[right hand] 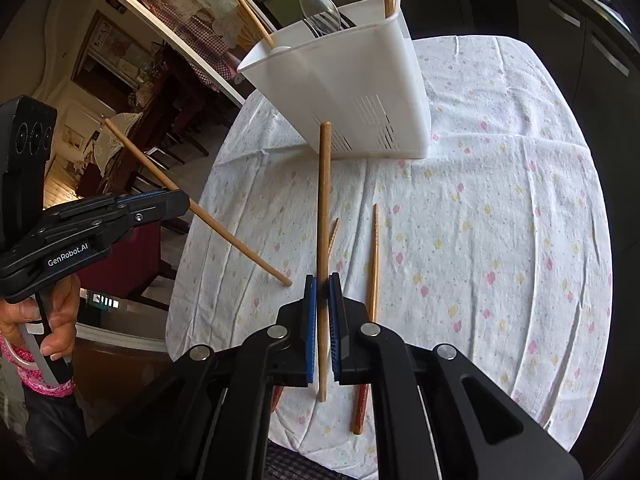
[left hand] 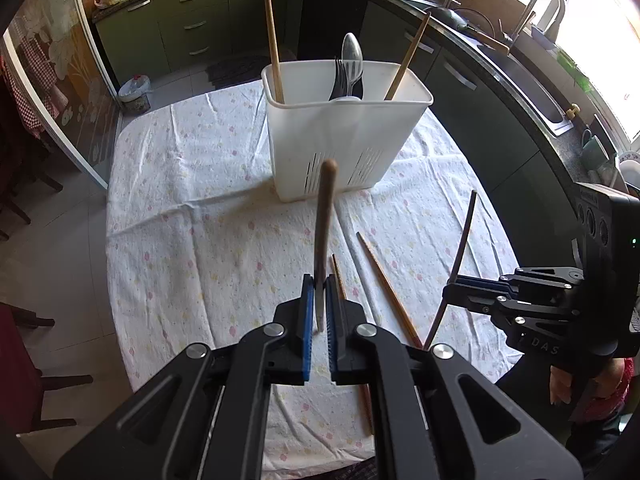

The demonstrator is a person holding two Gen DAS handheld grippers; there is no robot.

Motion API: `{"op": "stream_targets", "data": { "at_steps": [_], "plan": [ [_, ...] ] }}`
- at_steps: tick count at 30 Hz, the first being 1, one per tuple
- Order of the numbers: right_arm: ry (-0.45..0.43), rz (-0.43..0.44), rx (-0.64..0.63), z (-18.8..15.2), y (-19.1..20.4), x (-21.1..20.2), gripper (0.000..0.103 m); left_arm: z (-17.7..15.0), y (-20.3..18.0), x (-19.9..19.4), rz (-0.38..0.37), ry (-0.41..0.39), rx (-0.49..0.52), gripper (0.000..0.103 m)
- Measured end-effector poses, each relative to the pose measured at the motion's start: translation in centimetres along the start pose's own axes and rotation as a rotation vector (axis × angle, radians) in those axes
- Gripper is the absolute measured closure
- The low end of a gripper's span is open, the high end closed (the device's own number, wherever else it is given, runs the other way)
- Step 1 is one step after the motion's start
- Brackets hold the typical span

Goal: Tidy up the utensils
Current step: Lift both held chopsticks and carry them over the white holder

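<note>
A white utensil caddy (left hand: 344, 136) stands on the table and holds a fork and spoon (left hand: 350, 68) and two wooden chopsticks (left hand: 274, 44). It also shows in the right wrist view (right hand: 360, 80). My left gripper (left hand: 319, 284) is shut on a wooden chopstick (left hand: 325, 220) that points toward the caddy. My right gripper (right hand: 323, 284) is shut on another wooden chopstick (right hand: 323, 208), held above the table. Two patterned chopsticks (left hand: 386, 284) lie on the cloth below the grippers; they also show in the right wrist view (right hand: 373, 256).
The round table has a white flowered cloth (left hand: 192, 216). Dark green kitchen cabinets (left hand: 192, 20) and a sink counter (left hand: 532, 84) curve behind it. Chairs (left hand: 24, 360) stand left of the table. A glass door (left hand: 60, 80) is at far left.
</note>
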State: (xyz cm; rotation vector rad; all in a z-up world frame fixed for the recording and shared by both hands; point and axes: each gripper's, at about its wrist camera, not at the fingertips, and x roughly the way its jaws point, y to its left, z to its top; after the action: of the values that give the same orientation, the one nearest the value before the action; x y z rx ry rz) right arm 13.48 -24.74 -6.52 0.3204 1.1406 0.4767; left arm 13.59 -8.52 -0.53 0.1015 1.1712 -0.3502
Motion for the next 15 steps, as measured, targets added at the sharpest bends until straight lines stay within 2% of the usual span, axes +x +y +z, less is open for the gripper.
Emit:
{"op": "stream_targets", "data": {
  "at_steps": [6,15],
  "plan": [
    [-0.059,0.002,-0.016,0.0,-0.4,-3.1,0.096,1.6,-0.7,-2.3,-0.003,-0.057,0.009,0.097],
    [-0.095,0.005,-0.028,0.8,0.4,-5.2,0.096,5.3,-1.7,-7.6,-0.004,-0.174,0.018,0.097]
  ]
}}
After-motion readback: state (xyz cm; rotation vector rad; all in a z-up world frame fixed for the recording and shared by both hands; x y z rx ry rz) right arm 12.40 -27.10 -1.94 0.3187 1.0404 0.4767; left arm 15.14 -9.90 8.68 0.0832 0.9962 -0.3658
